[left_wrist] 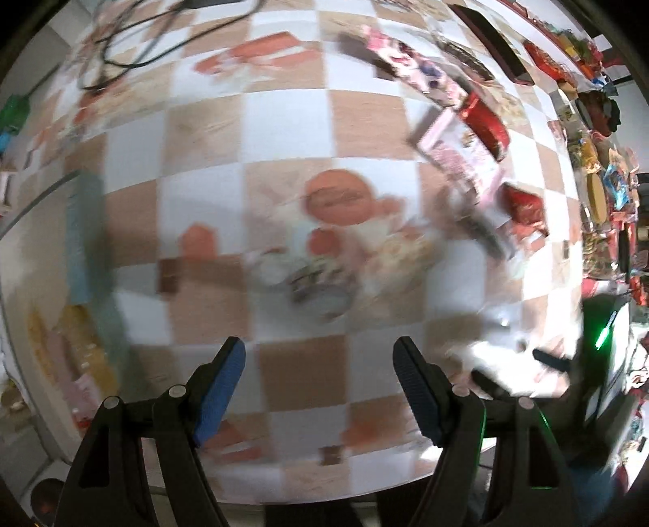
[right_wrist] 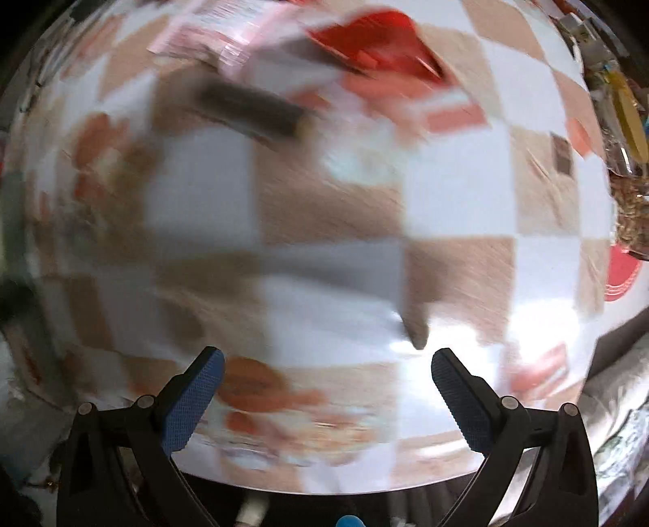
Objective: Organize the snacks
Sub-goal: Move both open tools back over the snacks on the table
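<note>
A checkered tablecloth of white and tan squares, printed with orange figures, covers the table under both grippers; both views are smeared with blur. The left gripper points down at it, jaws spread wide with only cloth between them. Ahead of its jaws and off to their right lie the snacks: pink packets, a red packet and a dark bar, with a crowded heap farther right. A black cable crosses the cloth far ahead to the left. The right gripper also stands spread and empty; ahead of its jaws are a red packet, a dark bar and pink packets. Only the left view shows the cable and heap.
</note>
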Motion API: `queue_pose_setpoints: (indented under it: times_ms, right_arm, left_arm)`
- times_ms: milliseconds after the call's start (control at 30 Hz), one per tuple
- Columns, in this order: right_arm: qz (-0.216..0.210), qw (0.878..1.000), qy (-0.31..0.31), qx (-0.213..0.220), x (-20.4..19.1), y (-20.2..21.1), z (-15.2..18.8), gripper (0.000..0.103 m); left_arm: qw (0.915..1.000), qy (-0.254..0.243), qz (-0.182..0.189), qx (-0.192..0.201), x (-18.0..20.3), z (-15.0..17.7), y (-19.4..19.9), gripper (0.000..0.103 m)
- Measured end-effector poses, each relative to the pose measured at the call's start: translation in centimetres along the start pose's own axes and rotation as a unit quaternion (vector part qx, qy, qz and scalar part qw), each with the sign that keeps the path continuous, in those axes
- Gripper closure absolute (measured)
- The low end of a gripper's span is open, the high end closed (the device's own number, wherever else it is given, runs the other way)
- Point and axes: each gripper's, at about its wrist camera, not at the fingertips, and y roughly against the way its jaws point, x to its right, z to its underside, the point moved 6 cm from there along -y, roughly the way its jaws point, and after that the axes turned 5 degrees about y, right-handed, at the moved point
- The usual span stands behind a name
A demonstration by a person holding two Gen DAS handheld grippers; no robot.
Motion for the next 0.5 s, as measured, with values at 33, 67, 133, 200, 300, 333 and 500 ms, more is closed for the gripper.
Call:
queue_pose_setpoints:
  times_ms: [33, 67, 133, 200, 300, 333, 500]
  right_arm:
    - [0.008, 1.000, 0.005, -0.004, 0.7, -0.5, 0.5, 0.000]
    - [0.013, 1.000, 0.008, -0.008, 1.4, -1.0, 0.9, 0.000]
    - [0.007, 1.000, 0.009, -0.002, 1.9, -1.2, 1.4, 0.000]
    - [0.012, 1.000, 0.022, 0.002, 2.0, -1.2, 1.4, 0.000]
    - [0.015, 0.999, 0.032, 0.008, 1.9, -1.2, 1.9, 0.000]
    - [0.012, 0.999, 0.033, 0.008, 2.0, -1.2, 1.8, 0.000]
    - [0.012, 0.999, 0.036, 0.012, 1.9, -1.3, 2.2, 0.000]
  left_arm:
    - [1.0000, 0.000, 0.003, -0.002, 0.7, -0.5, -0.2, 0.025]
    - [1.0000, 0.000, 0.006, -0.005, 1.7, -1.2, -0.4, 0.025]
    - [0.9999, 0.000, 0.010, -0.008, 3.5, -2.5, -0.7, 0.025]
    - [0.9998, 0.003, 0.015, -0.013, 5.3, -3.9, -1.2, 0.025]
    - [0.9995, 0.018, 0.023, -0.016, 7.7, -6.6, -1.4, 0.024]
    - [0.9991, 0.028, 0.027, -0.018, 8.2, -7.3, -1.6, 0.025]
    - [0.9955, 0.080, 0.049, -0.012, 11.0, -12.1, -2.0, 0.025]
